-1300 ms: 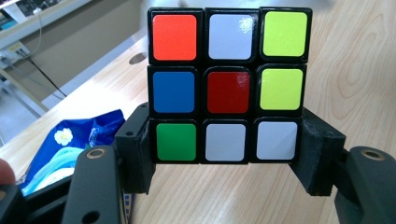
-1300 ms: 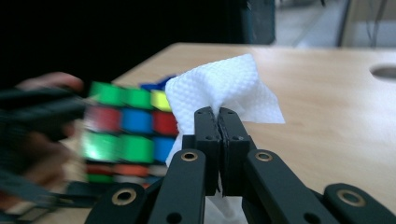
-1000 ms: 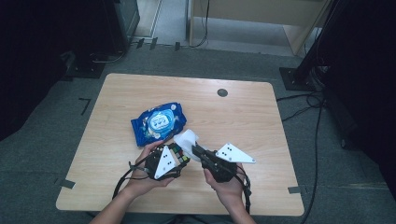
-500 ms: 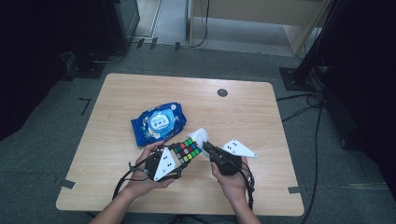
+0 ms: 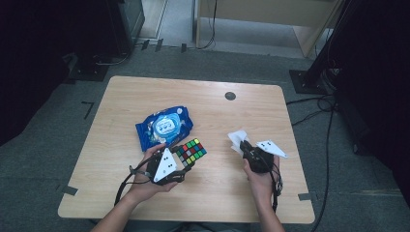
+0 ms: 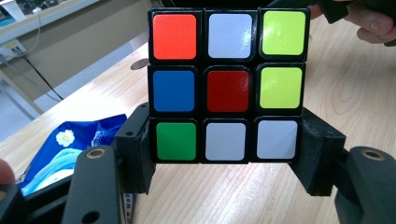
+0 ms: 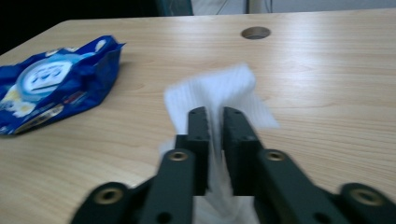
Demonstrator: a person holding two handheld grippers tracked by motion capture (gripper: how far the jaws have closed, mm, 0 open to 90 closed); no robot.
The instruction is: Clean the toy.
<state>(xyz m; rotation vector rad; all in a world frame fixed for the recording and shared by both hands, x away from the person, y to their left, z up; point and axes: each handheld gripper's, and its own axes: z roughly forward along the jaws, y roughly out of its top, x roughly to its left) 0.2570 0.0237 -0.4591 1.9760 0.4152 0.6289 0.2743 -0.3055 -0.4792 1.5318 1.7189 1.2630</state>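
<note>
At the near edge of the table (image 5: 212,198), the left gripper (image 5: 180,160) has kept its place and its hold: its jaws are as far closed as the cube (image 6: 226,86) lets them, pads pressed on the bottom row from both sides, so the cube stands clear of the wood with one mixed face turned up and forward. What has changed is on the other side. A second ago the right gripper (image 7: 214,116) had the white wipe (image 7: 219,88) up against the cube; now that hand has swung off to the right and down, well apart from the cube, and the wipe lies crumpled on the table just ahead of it. Its jaws have just been opening: they stand a narrow gap apart with the wipe's folds between them, and the pads no longer seem to pinch the cloth. I read this as the rubbing of the cube being over, or at least paused, and the wipe being laid aside; the cube is bare again and ready to be turned or set down. Farther off, the blue pack (image 5: 164,125) lies flat beyond the left hand, unmoved, and the cable hole (image 5: 230,95) sits near the far edge
</note>
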